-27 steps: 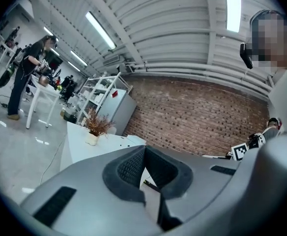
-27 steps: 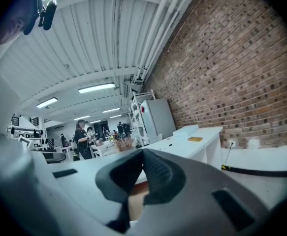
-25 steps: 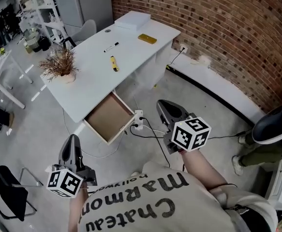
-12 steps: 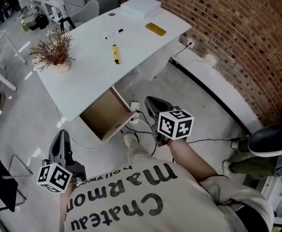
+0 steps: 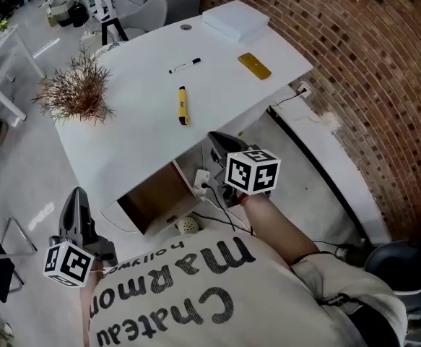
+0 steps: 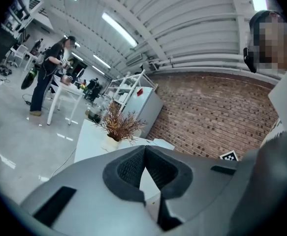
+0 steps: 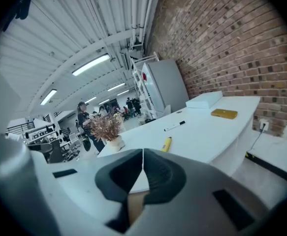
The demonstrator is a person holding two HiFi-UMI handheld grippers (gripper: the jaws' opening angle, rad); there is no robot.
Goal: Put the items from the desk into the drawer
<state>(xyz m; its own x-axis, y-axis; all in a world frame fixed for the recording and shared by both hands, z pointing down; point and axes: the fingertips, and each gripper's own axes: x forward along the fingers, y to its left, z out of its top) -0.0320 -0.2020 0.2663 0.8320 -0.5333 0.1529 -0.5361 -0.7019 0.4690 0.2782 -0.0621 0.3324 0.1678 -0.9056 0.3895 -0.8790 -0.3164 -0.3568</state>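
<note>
Left tongs (image 5: 76,194) and right tongs (image 5: 214,139), both pressed together and empty, hang near the open drawer (image 5: 154,195) under the worktop (image 5: 134,132). Farther off lie a yellow marker (image 5: 183,105), probably light and stiff and best pinched mid-barrel, then a black pen (image 5: 185,66).

A yellow pen-shaped tool (image 5: 183,105), a black-and-white marker (image 5: 185,66), a flat yellow case (image 5: 255,65) and a white box (image 5: 235,20) are laid apart on the white worktop (image 5: 138,132). The drawer (image 5: 156,196) is seen pulled open beneath the worktop's near edge, its brown bottom exposed.
</note>
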